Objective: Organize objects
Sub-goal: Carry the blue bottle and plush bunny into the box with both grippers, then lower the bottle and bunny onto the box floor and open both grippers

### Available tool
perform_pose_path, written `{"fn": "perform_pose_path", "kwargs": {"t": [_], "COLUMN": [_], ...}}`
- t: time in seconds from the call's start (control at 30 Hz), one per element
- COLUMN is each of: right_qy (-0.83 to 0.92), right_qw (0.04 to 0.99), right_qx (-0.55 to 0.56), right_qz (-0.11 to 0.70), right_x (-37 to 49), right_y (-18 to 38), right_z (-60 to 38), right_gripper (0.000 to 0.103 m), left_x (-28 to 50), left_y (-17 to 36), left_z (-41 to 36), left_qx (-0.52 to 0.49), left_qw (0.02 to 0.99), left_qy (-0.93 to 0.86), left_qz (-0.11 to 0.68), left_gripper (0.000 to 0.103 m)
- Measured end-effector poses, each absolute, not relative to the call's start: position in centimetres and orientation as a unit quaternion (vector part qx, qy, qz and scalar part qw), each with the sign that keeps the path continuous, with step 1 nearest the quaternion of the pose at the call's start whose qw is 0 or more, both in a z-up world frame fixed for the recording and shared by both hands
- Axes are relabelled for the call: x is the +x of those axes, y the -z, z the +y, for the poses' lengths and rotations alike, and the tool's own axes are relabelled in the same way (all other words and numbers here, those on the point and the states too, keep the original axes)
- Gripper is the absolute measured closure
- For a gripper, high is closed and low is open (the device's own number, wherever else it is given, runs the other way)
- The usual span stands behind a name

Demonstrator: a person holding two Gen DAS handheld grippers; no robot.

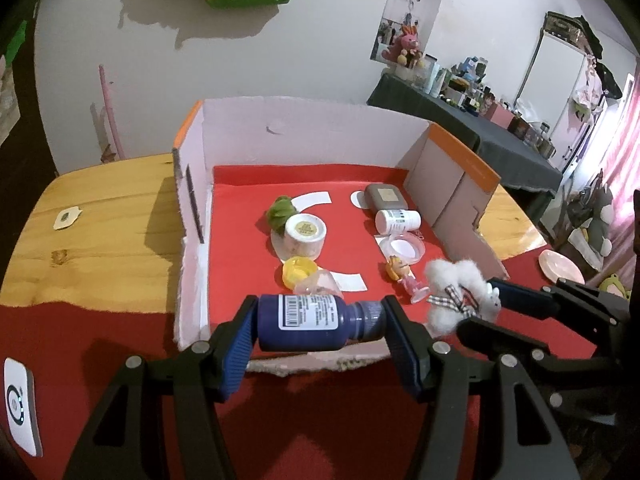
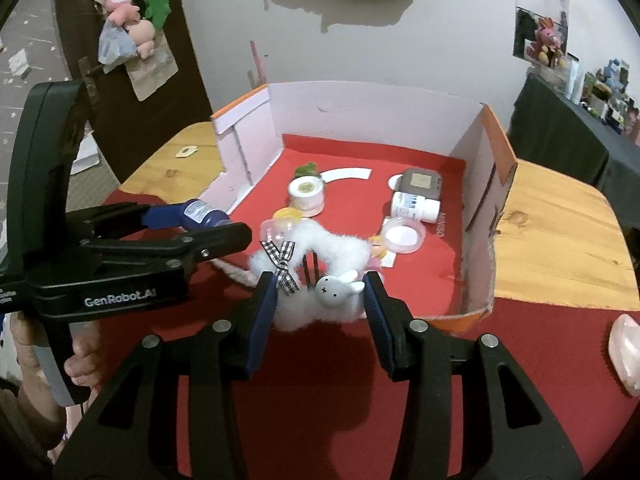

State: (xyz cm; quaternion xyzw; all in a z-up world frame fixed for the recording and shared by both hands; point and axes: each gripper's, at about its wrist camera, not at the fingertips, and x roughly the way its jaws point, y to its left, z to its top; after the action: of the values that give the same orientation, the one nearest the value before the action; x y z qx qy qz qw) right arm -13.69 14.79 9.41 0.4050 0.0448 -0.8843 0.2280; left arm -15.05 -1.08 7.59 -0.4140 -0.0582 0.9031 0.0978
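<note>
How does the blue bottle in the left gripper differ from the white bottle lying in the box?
The blue bottle is dark blue with a blue cap; the white bottle is white with a white cap. The blue bottle is clamped end to end in the left gripper, off the surface; the white bottle rests free on the box's red floor, beside a grey case. Both lie on their sides and carry printed labels.

left gripper (image 1: 320, 322): jaws clamped, angled down | right gripper (image 2: 320, 300): same

The wooden table (image 1: 100, 216) carries a red cloth (image 1: 80, 332), an open cardboard box (image 1: 308, 136) and a small tag (image 1: 66, 218).
</note>
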Motion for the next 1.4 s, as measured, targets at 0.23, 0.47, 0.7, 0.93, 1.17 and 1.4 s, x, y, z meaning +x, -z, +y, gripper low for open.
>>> {"fn": "perform_pose_path", "kwargs": {"t": [0.23,0.47,0.7,0.93,1.17,1.4], "right_qy": [0.876,0.870,0.865,0.858,0.824,0.800], "right_qw": [0.227,0.232,0.235,0.247,0.287,0.292], "right_qx": [0.424,0.435,0.442,0.450,0.485,0.518], "right_qz": [0.036,0.035,0.023,0.002,-0.056,-0.084], "right_x": [-15.7,-16.7,-17.8,-18.9,-20.2,-21.5], "right_y": [-8.5,-7.8,-7.4,-7.4,-6.1,-4.8], "right_z": [15.2,14.8,14.9,15.1,15.4,15.6], "right_gripper": [0.061,0.061,0.060,0.060,0.060,0.060], "left_x": [-16.4,-17.2,-17.8,-18.2,-18.4,-19.4], "left_y": [-6.8,-6.0,-5.3,-4.6,-4.2,-3.2], "left_z": [-0.4,-0.5,-0.5,-0.8,-0.4,-0.1], "left_qx": [-0.427,-0.447,-0.463,-0.477,-0.482,-0.495], "left_qw": [0.110,0.135,0.156,0.177,0.171,0.173], "left_qy": [-0.896,-0.882,-0.870,-0.858,-0.858,-0.851], "left_qz": [-0.055,-0.062,-0.065,-0.075,-0.043,-0.031], "left_gripper": [0.040,0.040,0.040,0.040,0.040,0.040]}}
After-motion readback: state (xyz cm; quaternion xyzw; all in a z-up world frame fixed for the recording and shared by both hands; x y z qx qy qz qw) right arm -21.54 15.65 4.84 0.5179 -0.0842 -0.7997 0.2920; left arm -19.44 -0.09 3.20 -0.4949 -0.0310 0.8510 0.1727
